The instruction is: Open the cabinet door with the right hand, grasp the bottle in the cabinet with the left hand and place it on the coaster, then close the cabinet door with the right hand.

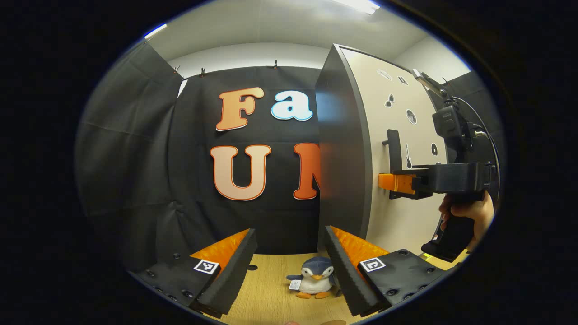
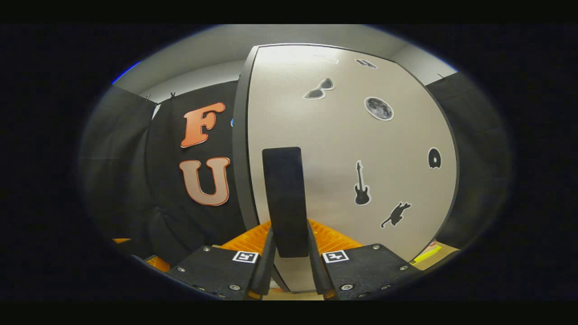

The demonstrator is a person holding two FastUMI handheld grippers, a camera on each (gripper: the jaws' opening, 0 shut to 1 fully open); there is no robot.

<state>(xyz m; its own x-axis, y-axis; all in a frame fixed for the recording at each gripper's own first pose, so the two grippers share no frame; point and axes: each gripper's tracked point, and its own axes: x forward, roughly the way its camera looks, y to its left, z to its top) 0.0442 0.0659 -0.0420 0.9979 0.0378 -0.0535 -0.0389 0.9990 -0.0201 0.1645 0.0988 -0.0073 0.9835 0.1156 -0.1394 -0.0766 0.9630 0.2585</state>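
The cabinet (image 1: 343, 149) stands on the right of the left gripper view, its dark side towards me and its beige door (image 1: 397, 113) carrying black stickers. A black vertical handle (image 1: 393, 149) sticks out of the door. My right gripper (image 1: 397, 184), held by a hand (image 1: 469, 214), reaches in from the right with its orange fingers on that handle. In the right gripper view the handle (image 2: 284, 194) stands upright between the two fingers of the right gripper (image 2: 290, 228), which press on it from both sides. My left gripper (image 1: 289, 230) is open and holds nothing, facing the booth wall left of the cabinet.
A small plush penguin (image 1: 316, 282) sits on the wooden table (image 1: 266, 293) between the left gripper's fingers, near the cabinet's foot. A yellow-green object (image 2: 424, 255) lies on the table at the cabinet's right lower corner. Black cloth walls close the booth behind and at the left.
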